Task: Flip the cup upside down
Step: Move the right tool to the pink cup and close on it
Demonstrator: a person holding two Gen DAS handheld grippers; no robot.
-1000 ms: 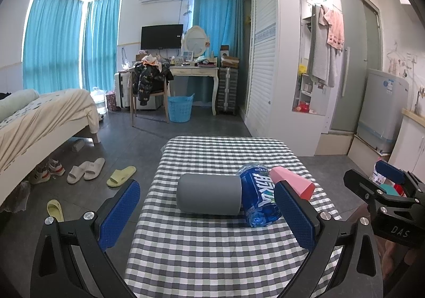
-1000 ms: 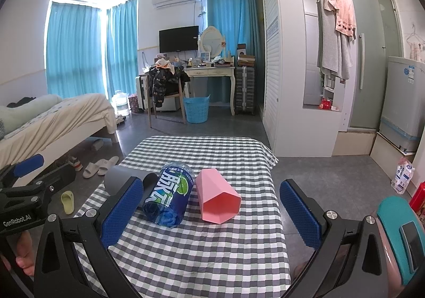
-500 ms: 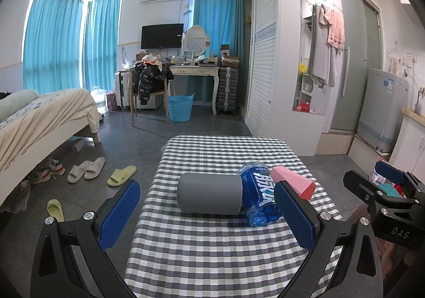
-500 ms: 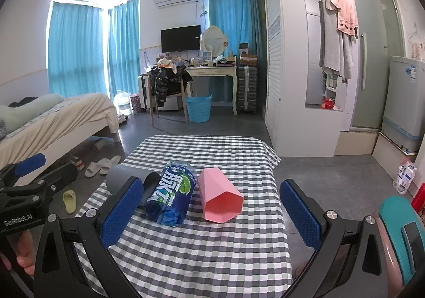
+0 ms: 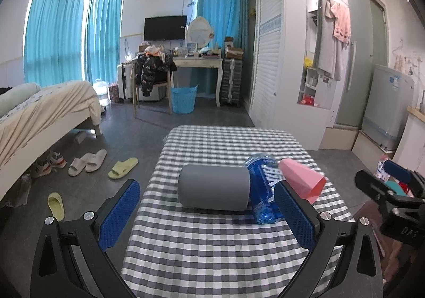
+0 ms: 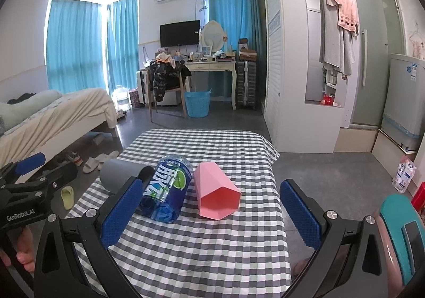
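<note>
Three things lie on their sides in a row on the checked tabletop (image 6: 212, 258): grey cup (image 5: 214, 187), blue bottle (image 6: 166, 189), pink cup (image 6: 216, 197). None is upright and nothing is gripped.

Task says "cup" without saying which. Two candidates:
- Grey cup: long axis runs roughly left-right across the left wrist view, mouth toward the bottle and touching or nearly touching it. It sits dead centre between the fingers of the left tool (image 5: 209, 215), ahead of the tips.
- Pink cup: faceted, axis roughly along the right wrist view, open mouth facing the camera, closed end away. It sits just left of centre ahead of the right tool (image 6: 212, 214), just beside the bottle.

Both tools have jaws spread wide and hold nothing. Both hover short of the objects, no contact.

Judgement: left tool is nearer the grey cup, right tool nearer the pink one. In the left view the grey cup's axis lies across the jaw gap, so closing there would pinch it end to end; a wrist turn to grip across the barrel looks safer. The pink cup's axis points at the right tool, so the jaws already straddle its width.

Risk: the bottle lies between both cups and could roll if nudged.
</note>
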